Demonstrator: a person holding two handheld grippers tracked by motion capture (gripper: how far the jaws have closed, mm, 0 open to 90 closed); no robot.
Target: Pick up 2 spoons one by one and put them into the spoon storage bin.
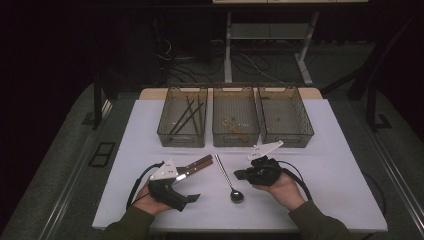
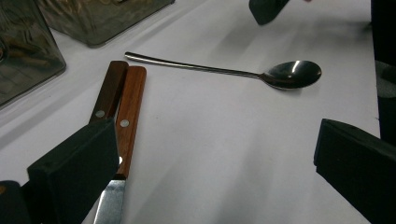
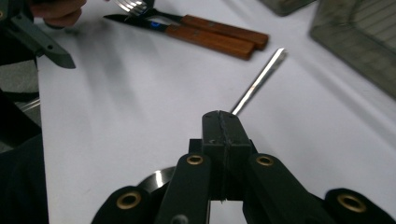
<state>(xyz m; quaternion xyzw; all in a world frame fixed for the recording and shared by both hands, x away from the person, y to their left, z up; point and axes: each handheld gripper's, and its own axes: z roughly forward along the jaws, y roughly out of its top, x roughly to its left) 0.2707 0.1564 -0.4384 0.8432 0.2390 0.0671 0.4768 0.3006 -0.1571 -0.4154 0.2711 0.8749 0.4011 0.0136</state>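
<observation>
Right claw [image 3: 223, 122] pressed shut above spoon [image 1: 229, 179], whose handle points toward the trays, bowl nearest the person

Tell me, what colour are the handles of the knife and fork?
Reddish-brown wood with small metal rivets; the handles show best in the left gripper view.

Dark room; grey carpet floor [image 1: 60, 165]

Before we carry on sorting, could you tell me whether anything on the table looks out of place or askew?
Nothing looks damaged or spilled. The spoon and two wooden-handled utensils lie loose on the table in front of the three bins, not yet sorted.
</observation>
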